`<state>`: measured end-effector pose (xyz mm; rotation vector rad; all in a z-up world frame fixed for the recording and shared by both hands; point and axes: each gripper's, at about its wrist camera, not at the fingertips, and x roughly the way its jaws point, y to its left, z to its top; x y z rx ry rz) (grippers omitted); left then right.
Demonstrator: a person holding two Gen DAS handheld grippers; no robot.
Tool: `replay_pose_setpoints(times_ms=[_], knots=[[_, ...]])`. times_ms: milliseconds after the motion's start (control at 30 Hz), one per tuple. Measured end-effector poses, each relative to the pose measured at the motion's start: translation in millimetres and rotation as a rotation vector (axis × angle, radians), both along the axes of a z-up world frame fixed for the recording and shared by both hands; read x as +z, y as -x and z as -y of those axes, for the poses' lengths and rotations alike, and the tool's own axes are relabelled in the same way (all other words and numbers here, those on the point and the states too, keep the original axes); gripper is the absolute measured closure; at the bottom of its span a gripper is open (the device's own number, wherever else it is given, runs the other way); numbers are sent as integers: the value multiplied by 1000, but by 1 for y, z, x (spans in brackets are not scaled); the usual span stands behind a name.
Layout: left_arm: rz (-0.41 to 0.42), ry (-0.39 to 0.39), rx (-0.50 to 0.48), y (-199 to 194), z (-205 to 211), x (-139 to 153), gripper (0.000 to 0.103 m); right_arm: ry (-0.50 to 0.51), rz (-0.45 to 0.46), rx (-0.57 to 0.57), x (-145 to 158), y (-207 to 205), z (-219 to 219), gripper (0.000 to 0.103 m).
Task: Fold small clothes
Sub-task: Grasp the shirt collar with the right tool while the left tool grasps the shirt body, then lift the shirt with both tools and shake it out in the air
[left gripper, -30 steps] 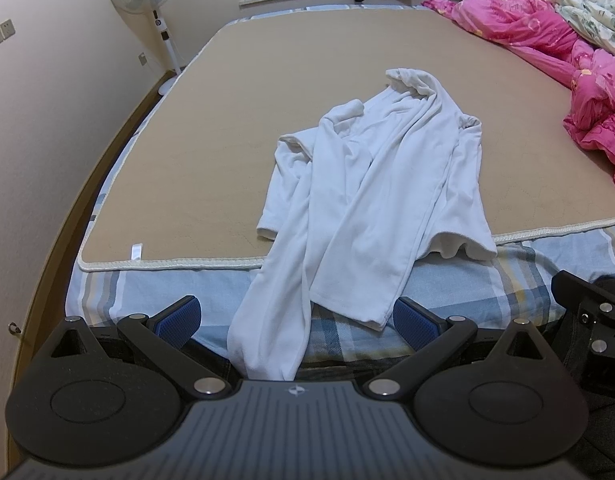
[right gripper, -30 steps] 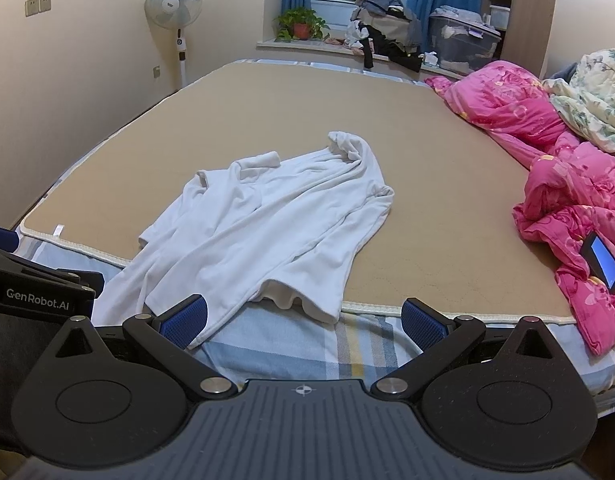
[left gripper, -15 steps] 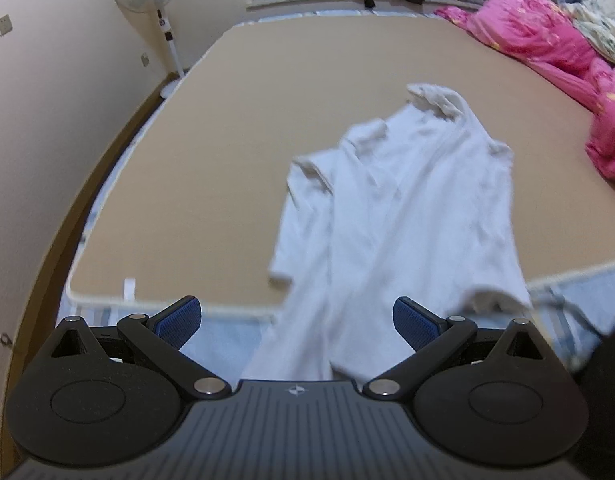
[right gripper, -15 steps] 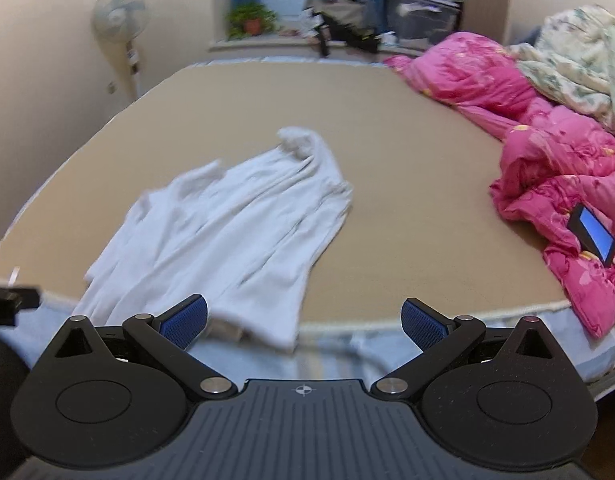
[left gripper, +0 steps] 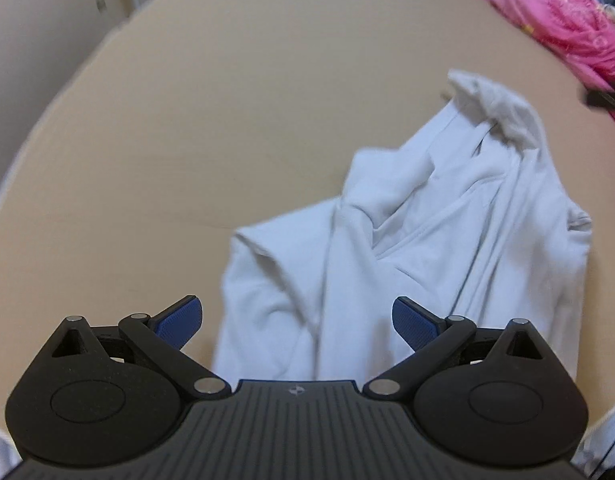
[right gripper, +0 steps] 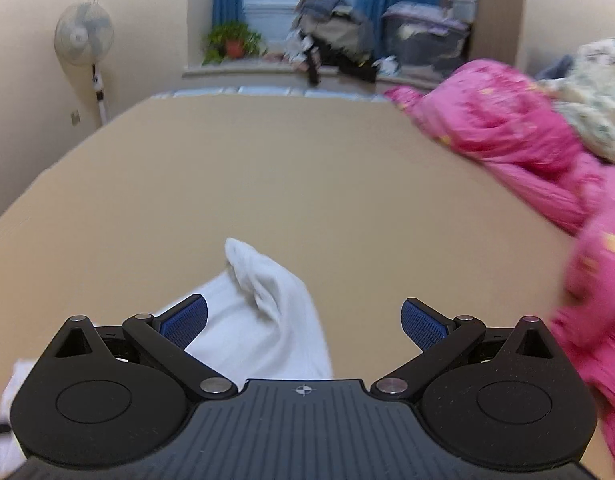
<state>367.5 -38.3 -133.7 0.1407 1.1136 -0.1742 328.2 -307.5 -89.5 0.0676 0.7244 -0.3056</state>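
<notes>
On the tan mat (left gripper: 187,140) that covers the bed, the white garment (left gripper: 407,248) is lying crumpled, its body bunched in long creases and its collar end (left gripper: 491,100) pointing toward the far side. We are now hanging right over it with both tools, where a second ago we were standing back at the foot of the bed with the striped sheet and the whole garment in sight; both views are smearing with the motion. Our left gripper (left gripper: 297,322) is hovering above the lower left part of the cloth with its jaws spread wide and nothing between them. Our right gripper (right gripper: 303,322) is likewise released and empty, sitting over the collar end (right gripper: 263,276), which is poking up in a soft peak. We are judging this as the approach before a first grasp: no fold is made yet, and the garment needs spreading flat first.

To the right, the pink quilt (right gripper: 519,152) is piling up along the edge of the mat, near enough that a sleeve pulled that way could run into it. Farther off we are seeing a standing fan (right gripper: 83,36), a potted plant (right gripper: 231,42) on the sill, and heaped clothes (right gripper: 331,32) beside it. Otherwise the mat around the garment is offering room to work.
</notes>
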Motion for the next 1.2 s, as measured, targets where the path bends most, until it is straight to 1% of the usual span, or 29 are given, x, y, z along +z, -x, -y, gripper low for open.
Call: replay_pose_setpoints(times_ms=[33,100,133,167,200,233,267,300,333,367,400,433,500,533,567,600,667,800,933,967,1000,1067,1133,1200], knots=[[-19,0,-4,-4,4,-8,2,-14,-23,0,-8,-26,3,1],[-48,-5,-9,-4,8,-22,5,-40,-120,-6,-44,-70,0,1],[-54,-6,-6,-4,9,-26,14,-41,-159,-3,-60,-87,0,1],[-57,-5,1,-2,10,-30,35,-25,-202,-6,-76,-102,-2,4],[-67,8,2,-3,8,-31,47,-1,-239,-14,-94,-117,-5,16],[-77,35,15,-3,6,-31,71,25,-260,-7,-106,-125,-5,30],[-80,61,50,-2,2,-29,84,44,-277,11,-112,-130,-5,74],[-73,58,76,0,0,-25,87,71,-304,19,-114,-133,-4,92],[-64,49,90,2,-2,-20,97,82,-297,8,-108,-129,1,92],[-52,54,105,5,-5,-13,100,66,-262,5,-98,-121,6,93],[-29,48,120,9,-8,-5,103,30,-205,1,-80,-107,14,94],[12,15,127,15,-12,7,102,0,-160,2,-66,-94,18,94],[59,30,120,29,-24,30,102,-34,-65,14,-19,-60,27,94],[97,23,116,39,-31,43,102,-70,-12,27,4,-43,31,94],[143,-2,111,48,-37,55,102,-103,55,53,34,-17,33,94],[197,-31,110,59,-44,68,102,-117,109,85,58,6,31,94],[287,-62,123,82,-61,95,103,-98,230,167,109,57,20,95],[464,-62,196,130,-100,156,102,-60,427,267,189,155,-3,94],[661,-17,278,190,-138,231,102,-53,582,339,248,238,-7,94],[713,3,296,208,-149,250,103,-49,618,363,263,265,-16,94],[755,21,306,223,-155,268,103,-58,641,375,270,283,-12,94],[844,57,312,259,-168,299,103,-71,690,403,287,326,-18,94],[903,96,301,292,-172,326,103,-85,728,413,300,366,-21,94],[963,117,292,322,-181,347,103,-86,757,417,313,403,-25,94]])
